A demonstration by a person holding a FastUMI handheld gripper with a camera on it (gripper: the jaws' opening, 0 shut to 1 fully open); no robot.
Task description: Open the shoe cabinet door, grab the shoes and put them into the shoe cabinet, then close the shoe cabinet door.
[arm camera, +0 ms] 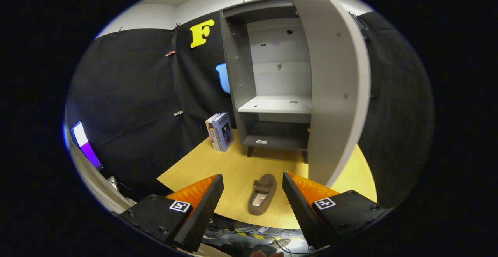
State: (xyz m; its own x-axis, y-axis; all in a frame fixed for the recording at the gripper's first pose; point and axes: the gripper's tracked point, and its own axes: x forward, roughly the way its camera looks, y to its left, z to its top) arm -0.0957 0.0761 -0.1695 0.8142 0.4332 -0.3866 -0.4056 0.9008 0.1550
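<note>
While the gripper (253,189) gapes empty, the shoe (263,194) lies between its fingers, seemingly lengthwise toward the cabinet (272,105).

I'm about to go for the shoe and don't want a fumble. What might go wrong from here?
1. The shoe lies lengthwise between the open fingers of the gripper, low on the wooden board; closing too high may clip only its rim and let it slip.
2. The open door hangs close by on the right; lifting toward the cabinet could knock it.
3. The books lean beside the cabinet and may topple if brushed.
</note>
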